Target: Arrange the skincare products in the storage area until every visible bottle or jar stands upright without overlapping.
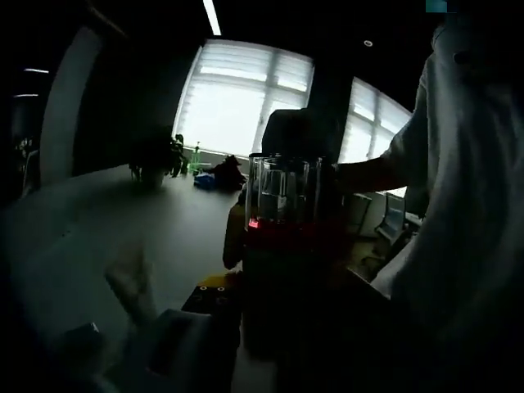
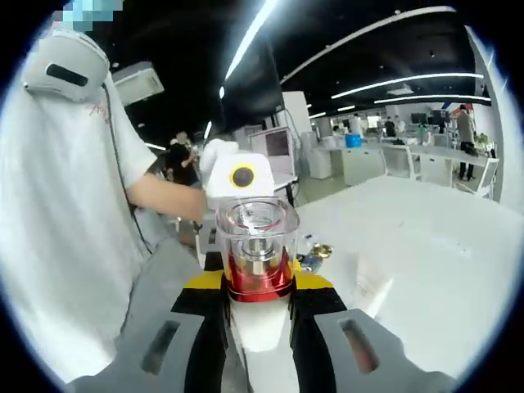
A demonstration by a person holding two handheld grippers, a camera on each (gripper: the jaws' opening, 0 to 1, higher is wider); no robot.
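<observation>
Two claws meet on one jar. In the right gripper view, the right claw (image 2: 259, 315) rises from the near edge, its grey jaws with black and yellow pads pressed against either side of the jar (image 2: 257, 250), a clear vessel with a red band round its base, held upright just above the white surface (image 2: 426, 237). What lies inside the clear wall is hard to read through the reflections. Just beyond the jar, a white claw body stands at its far side, and a person's hand (image 2: 214, 168) grips it; whether those jaws touch the jar is hidden behind the jar itself. A person in a white shirt (image 2: 57, 213) fills the left, cut off by the rim. Small gold and blue objects (image 2: 315, 258) lie on the surface just right of the jar, too small to identify. Desks and people stand far off at the right.

The left gripper view is strongly backlit by bright windows (image 1: 246, 102). The jar (image 1: 282, 201) shows as a clear, dark-edged shape with a red glow at its foot, in the middle. The left claw (image 1: 176, 348) is a dim grey mass at the near left; I cannot tell whether it is wide or narrow. The white shirt (image 1: 467, 188) blocks the right side. A dark plant (image 1: 155, 160) sits on the surface (image 1: 98, 237) far left.
</observation>
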